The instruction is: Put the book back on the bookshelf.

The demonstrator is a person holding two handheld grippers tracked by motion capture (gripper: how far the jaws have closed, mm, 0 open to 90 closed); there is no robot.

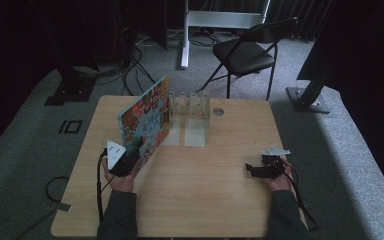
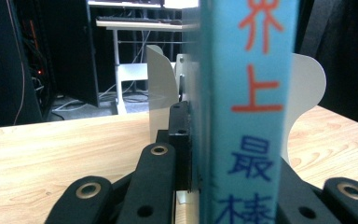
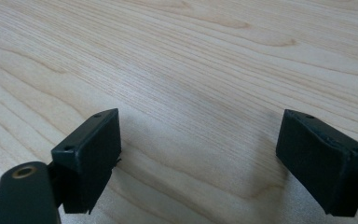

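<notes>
A colourful picture book (image 1: 147, 117) stands tilted on its edge on the wooden table (image 1: 220, 200), its far end close to a clear slotted rack (image 1: 190, 105). My left gripper (image 1: 130, 150) is shut on the book's near end. In the left gripper view the book's light blue spine (image 2: 247, 116) with red and blue characters sits clamped between the black jaws, and the white dividers of the rack (image 2: 161, 88) rise behind it. My right gripper (image 1: 252, 170) rests low over the table at the right, open and empty; its view shows bare wood between the two spread pads (image 3: 91, 154).
A black folding chair (image 1: 247, 50) and a white stand (image 1: 187, 35) are on the carpet beyond the table. Cables trail from both grippers off the table's near edge. A round cable hole (image 1: 218, 111) lies in the tabletop to the right of the rack.
</notes>
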